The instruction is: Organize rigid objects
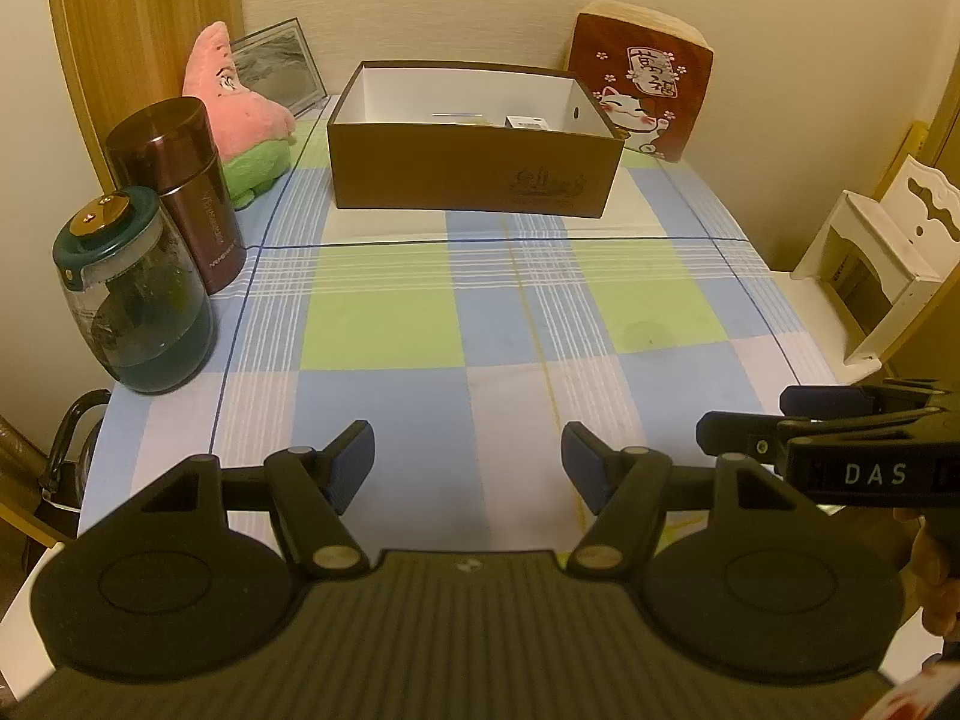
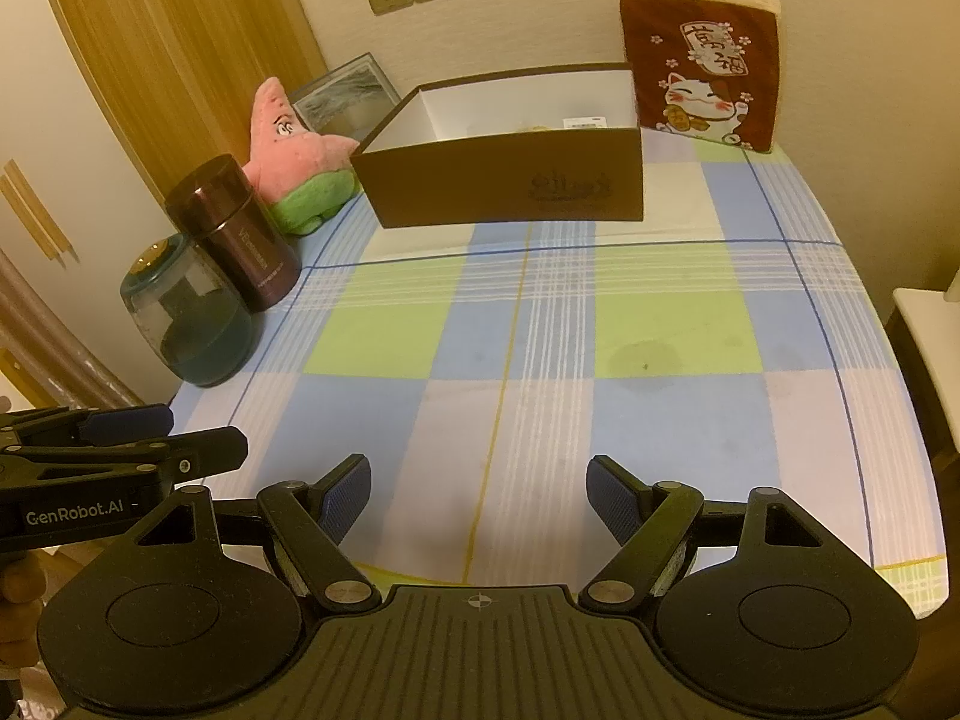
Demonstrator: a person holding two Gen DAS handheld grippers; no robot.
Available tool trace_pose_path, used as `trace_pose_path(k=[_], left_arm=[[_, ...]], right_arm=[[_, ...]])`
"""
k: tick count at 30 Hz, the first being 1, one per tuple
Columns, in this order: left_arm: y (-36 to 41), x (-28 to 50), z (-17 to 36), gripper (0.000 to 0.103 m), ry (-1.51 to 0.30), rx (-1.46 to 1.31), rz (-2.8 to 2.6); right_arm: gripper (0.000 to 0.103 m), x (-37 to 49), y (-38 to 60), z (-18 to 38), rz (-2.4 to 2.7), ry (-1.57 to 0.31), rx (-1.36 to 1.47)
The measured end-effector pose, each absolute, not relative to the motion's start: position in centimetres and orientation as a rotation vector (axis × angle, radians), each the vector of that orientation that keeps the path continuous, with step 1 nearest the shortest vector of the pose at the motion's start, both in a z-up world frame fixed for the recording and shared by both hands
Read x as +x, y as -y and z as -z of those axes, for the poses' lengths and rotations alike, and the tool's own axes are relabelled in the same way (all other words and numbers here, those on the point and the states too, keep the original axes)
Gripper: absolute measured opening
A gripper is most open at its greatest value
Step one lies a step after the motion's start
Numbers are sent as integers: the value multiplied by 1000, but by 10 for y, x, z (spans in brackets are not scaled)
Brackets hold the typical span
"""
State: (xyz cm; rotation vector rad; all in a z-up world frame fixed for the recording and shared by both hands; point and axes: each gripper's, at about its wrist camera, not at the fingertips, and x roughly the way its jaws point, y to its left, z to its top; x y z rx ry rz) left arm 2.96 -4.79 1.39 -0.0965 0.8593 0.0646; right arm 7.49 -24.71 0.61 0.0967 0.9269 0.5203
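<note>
Your left hand-held gripper (image 1: 468,468) stands wide, its blue pads apart with nothing between them, and it hangs over the near edge of the worktop (image 1: 384,324), which is covered by a cloth checked in blue, green and white. Your right hand-held gripper (image 2: 479,501) is likewise wide and empty, pointing down over the same near stretch of cloth; in the left wrist view it shows side-on at the right edge, just beside the left one, and part of your hand (image 1: 933,576) shows below it. The middle of the cloth ahead of both grippers is bare. At the far side, near the wall, sits an open brown box (image 1: 474,171) with white inner walls; inside it, against the far right part of the floor, you can make out a small white packet (image 1: 528,122) and something flat and pale beside it, too hidden by the front wall to tell what. Behind the box to the right, a dark red calendar block with a beckoning cat (image 1: 645,84) leans against the wall. Along the left edge, from near to far, stand a glass jug with a dark green lid (image 1: 135,312), a dark red flask (image 1: 180,192) touching or just beside it, a pink and green star-shaped plush toy (image 1: 240,114), and a framed picture (image 1: 279,63) propped behind the toy.
</note>
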Motion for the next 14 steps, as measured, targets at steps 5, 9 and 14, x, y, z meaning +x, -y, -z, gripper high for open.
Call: trace_pose_path(k=[5, 9, 14], left_arm=[[47, 31, -14, 67, -861, -97, -64], [46, 34, -13, 67, -860, -101, -60], [42, 42, -11, 67, -865, -102, -58]], right_arm=[[79, 78, 244, -6, -520, -930, 95], [79, 82, 242, -5, -519, -935, 96], [79, 85, 242, -3, -520, -938, 95]])
